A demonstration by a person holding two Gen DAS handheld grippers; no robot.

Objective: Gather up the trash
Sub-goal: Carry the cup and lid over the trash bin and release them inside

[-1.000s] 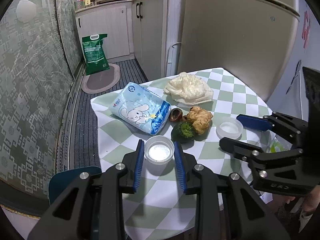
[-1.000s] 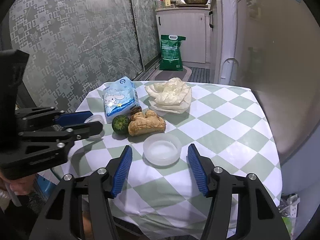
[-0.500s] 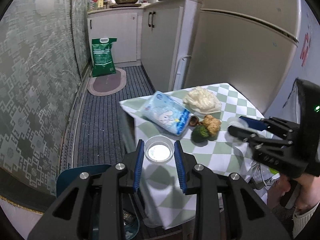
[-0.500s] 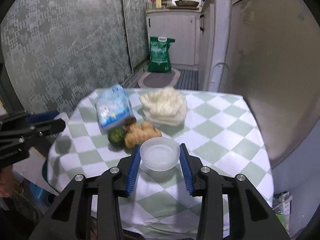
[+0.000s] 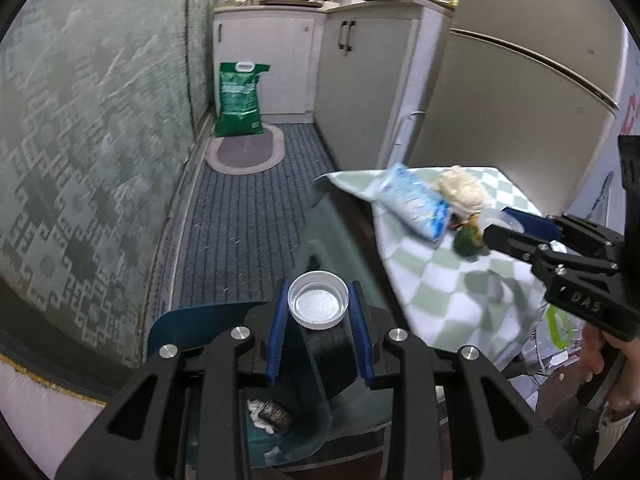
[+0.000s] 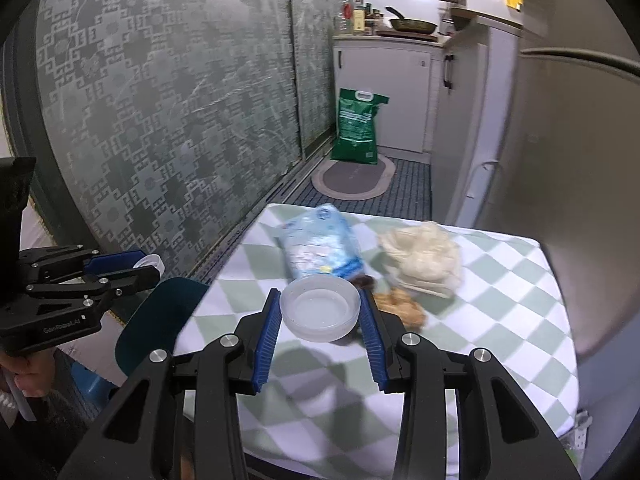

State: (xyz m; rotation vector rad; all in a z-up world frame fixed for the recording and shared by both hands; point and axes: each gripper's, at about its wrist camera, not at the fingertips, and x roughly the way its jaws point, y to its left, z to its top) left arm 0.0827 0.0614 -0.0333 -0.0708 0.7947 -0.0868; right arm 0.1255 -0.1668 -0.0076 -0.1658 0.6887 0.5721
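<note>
Gripping a small white cap [image 5: 318, 301], the left gripper [image 5: 318, 312] hangs over the bin [image 5: 192, 328] for dropping, while the right gripper [image 6: 320, 320] clamps a translucent lid [image 6: 320, 307] lifted clear of the table [image 6: 500, 320]

Green-white checked tablecloth [image 6: 500, 280]; blue packet [image 6: 320, 244]; green sack [image 6: 356, 128]

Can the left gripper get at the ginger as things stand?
Probably not. The left gripper is shut on a small white lid and sits off the table, over the bin. The ginger lies mid-table, and the right gripper, holding a larger lid, is nearer.
</note>
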